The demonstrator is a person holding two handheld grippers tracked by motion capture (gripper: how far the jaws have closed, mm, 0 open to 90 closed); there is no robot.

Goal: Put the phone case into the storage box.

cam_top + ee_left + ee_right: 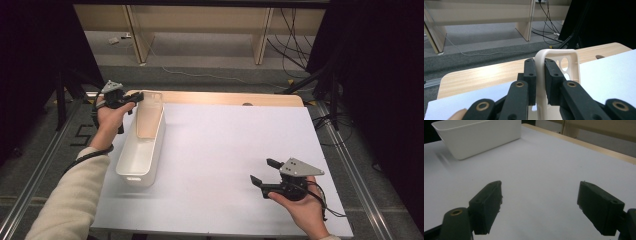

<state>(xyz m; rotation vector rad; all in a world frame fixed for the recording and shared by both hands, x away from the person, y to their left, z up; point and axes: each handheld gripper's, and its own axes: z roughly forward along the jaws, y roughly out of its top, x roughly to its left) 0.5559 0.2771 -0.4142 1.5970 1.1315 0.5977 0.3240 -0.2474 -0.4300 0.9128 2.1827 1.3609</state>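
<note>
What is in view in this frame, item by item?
bin: one, white, long, left part of the sheet, its far end rim clamped by the left tool
sheet: one, white, covers most of the table
table: one, light wood, a strip bare along the far edge
shelf unit: one, light wood, on the floor beyond the table
cables: several, dark, on the floor at far right
left tool: one, black, shut on the bin's rim, held in the left hand
right tool: one, black, jaws wide apart over the bare sheet, held in the right hand
</note>
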